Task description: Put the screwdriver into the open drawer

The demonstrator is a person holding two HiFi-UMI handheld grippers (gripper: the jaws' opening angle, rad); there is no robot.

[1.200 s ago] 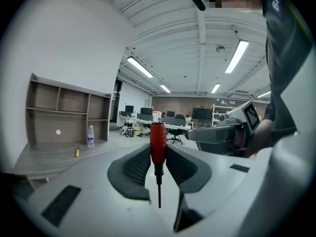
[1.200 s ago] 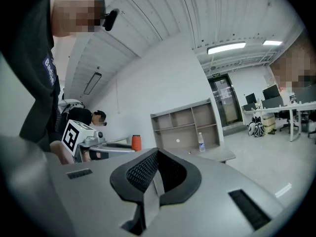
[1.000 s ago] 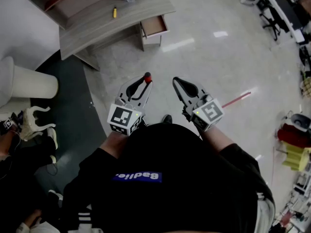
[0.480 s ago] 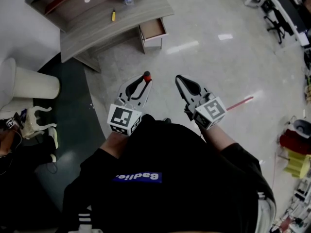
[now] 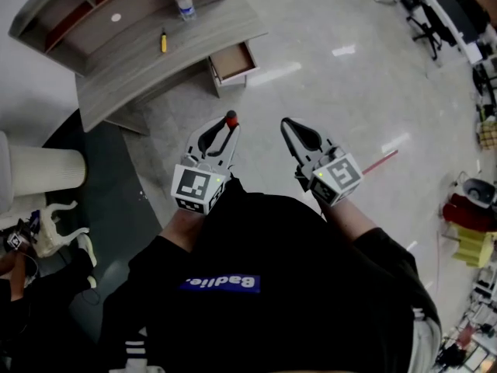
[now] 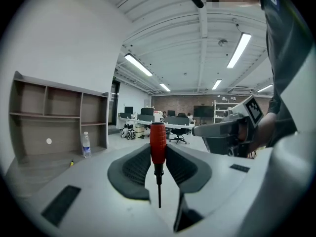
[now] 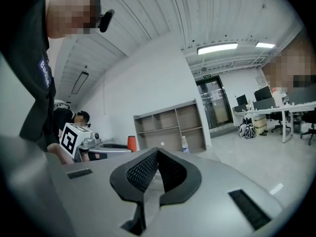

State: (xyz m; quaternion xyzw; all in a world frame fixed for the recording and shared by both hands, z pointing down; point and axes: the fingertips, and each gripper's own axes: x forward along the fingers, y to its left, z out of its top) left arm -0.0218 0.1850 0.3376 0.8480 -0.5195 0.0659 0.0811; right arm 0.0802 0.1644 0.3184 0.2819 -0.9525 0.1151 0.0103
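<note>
In the left gripper view a screwdriver with a red handle stands upright between the pads, shaft down, with my left gripper shut on it. The head view shows that gripper in front of my body with the red handle at its tip. My right gripper is beside it, shut and empty, its pads meeting at the tip. The open drawer sticks out of the grey desk far ahead, well apart from both grippers.
A yellow-handled tool and a water bottle are on the desk below a shelf unit. A white cylinder and a dark mat lie to the left. Office chairs stand at the far right.
The desk and drawer have slid left and slightly down in the head view as the person moves across the floor. Both grippers keep their pose and grip.
</note>
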